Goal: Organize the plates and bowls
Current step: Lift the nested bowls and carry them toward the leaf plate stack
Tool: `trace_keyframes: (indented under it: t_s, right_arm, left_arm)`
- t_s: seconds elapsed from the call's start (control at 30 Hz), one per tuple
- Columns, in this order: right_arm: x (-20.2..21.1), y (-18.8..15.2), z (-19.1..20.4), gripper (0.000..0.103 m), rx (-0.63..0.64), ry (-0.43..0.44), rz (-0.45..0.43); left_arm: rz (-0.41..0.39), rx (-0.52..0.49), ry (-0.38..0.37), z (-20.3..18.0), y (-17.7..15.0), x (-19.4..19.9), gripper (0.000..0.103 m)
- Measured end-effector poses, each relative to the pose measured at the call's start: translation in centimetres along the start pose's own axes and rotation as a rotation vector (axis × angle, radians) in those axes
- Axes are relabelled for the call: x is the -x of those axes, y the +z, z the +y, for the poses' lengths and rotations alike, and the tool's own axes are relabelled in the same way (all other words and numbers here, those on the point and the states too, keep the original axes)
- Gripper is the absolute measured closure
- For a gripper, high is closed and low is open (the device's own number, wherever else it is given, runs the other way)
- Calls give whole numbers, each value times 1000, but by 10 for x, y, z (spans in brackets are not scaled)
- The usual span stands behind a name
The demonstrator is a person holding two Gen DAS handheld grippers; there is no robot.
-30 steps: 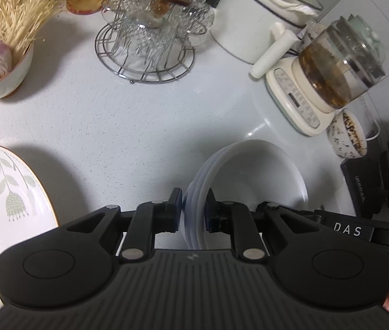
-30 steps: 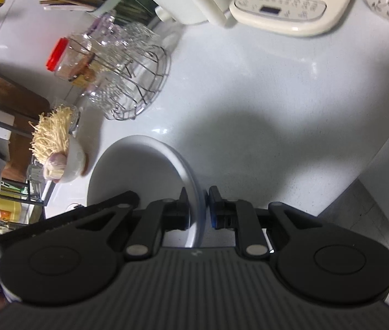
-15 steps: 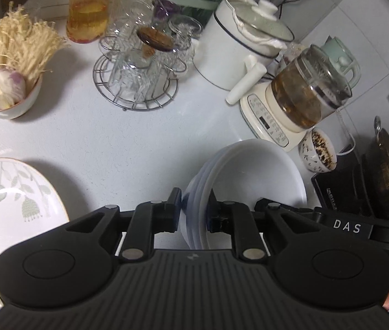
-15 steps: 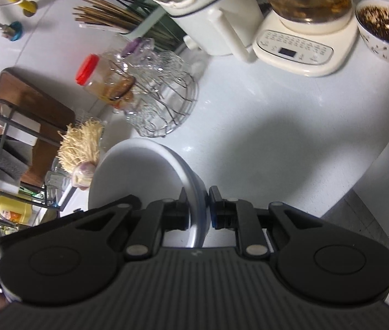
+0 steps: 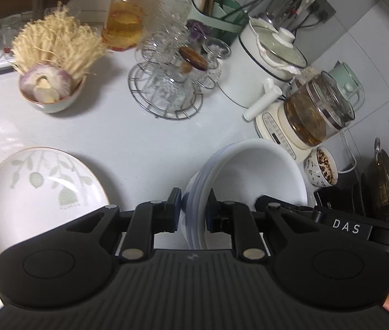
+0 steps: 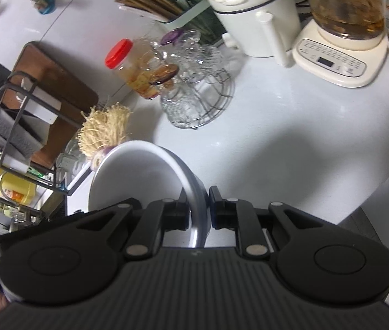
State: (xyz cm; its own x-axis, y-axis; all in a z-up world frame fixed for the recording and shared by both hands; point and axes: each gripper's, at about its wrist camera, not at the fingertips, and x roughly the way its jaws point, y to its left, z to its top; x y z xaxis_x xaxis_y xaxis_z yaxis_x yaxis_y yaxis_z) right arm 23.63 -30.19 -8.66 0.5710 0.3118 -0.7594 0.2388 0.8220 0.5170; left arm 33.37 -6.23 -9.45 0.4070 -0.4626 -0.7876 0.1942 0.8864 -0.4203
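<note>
A stack of white bowls (image 5: 252, 176) hangs above the white counter, held from both sides. My left gripper (image 5: 193, 206) is shut on the stack's left rim, where several nested rims show. My right gripper (image 6: 198, 206) is shut on the opposite rim of the same stack of white bowls (image 6: 136, 176). A leaf-patterned plate (image 5: 37, 192) lies flat on the counter to the left, below the left gripper. A small bowl with garlic and dried roots (image 5: 48, 93) sits further back on the left.
Behind stand a wire rack of glass cups (image 5: 172, 82), a red-lidded jar (image 5: 125, 16), a white pot (image 5: 265, 63), a glass kettle on its base (image 5: 304, 115) and a patterned cup (image 5: 322, 170). A dark dish rack (image 6: 21, 126) and cutting board (image 6: 54, 88) are on the left.
Both grippers have risen with the bowl stack, and the counter looks farther away. More of the leaf-patterned plate, the jar and the back wall has come into view.
</note>
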Motion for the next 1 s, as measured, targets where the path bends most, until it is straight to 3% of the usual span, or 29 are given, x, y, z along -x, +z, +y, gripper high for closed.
trace_keyframes:
  t_s: [0.57,0.83,1.0]
  right_arm:
    - [-29,-17,76,86,130,84,45]
    - [-54,-28,103,86,162,109,126]
    - [-69,-36,116,86,211,106,153]
  left_arm:
    - [-83,99,70,74,-5,59,84]
    - [-88,203,93,114,-19,72,83]
    - [-109,218,128,130,-26,69,83]
